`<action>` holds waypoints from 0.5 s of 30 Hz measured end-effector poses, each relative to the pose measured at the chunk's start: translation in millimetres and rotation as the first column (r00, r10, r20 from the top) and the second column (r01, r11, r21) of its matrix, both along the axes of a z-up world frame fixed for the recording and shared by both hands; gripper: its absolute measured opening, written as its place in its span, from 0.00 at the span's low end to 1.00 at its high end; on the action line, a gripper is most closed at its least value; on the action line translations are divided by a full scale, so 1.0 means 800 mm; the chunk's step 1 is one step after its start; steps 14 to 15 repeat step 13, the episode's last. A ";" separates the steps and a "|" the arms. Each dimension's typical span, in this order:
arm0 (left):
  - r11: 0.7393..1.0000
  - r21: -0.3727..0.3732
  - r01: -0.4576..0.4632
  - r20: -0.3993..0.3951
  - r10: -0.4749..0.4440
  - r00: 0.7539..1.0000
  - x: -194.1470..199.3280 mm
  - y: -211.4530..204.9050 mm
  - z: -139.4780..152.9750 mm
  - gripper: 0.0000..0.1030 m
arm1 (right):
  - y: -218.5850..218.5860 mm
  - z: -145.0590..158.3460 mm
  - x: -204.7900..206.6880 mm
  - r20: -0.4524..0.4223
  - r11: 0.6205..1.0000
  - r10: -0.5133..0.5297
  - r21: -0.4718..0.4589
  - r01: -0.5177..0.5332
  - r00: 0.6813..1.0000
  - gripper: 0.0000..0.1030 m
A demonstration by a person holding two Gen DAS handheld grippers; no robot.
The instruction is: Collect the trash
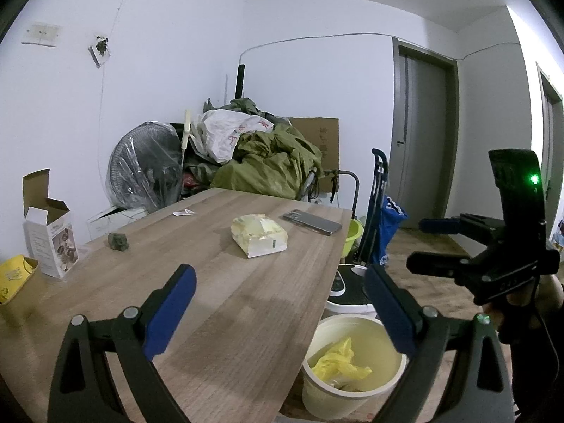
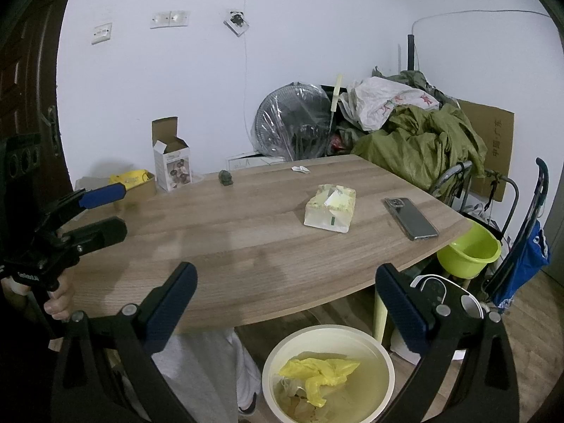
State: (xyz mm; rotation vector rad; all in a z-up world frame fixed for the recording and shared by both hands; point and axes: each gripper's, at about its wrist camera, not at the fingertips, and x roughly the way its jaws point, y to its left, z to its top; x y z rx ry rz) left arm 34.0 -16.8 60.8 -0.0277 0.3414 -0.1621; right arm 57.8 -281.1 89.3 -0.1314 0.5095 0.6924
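Clearly, both grippers stood wide apart and held nothing. The left gripper (image 1: 280, 308) hung over the near end of the wooden table (image 1: 218, 303), its blue-padded fingers (image 1: 172, 312) spread well clear of each other and touching no object; in the right wrist view it showed at the left edge, held by a hand (image 2: 58, 294), jaws likewise parted. The right gripper (image 2: 285, 305) was spread just as far, poised above the table's near edge and the bin (image 2: 382, 384) on the floor below; from the left wrist view it appeared at the right side, empty.

The cream bin sat on the floor just beside the table, with a crumpled yellow bag (image 2: 319, 373) and some paper scraps lying inside it. On the table lay a tissue pack (image 2: 329, 209) near the middle, a phone (image 2: 410, 217) to its right near the edge, a small white scrap (image 2: 300, 169) toward the far edge, and a small dark green lump (image 2: 225, 178) toward the far left. An open white carton (image 2: 172, 162) stood upright at the far left corner, next to a yellow bag in a low box (image 2: 132, 178).
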 end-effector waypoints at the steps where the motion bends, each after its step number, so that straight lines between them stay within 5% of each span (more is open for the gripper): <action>1: 1.000 0.001 0.001 -0.001 -0.001 1.000 0.001 -0.001 -0.001 0.94 | -0.001 -0.001 0.000 -0.001 1.000 -0.001 0.000 0.001 1.000 0.98; 15: 1.000 0.002 0.025 -0.013 -0.025 1.000 0.008 -0.006 -0.004 0.94 | -0.005 -0.007 0.002 -0.008 1.000 -0.009 -0.002 0.009 1.000 0.98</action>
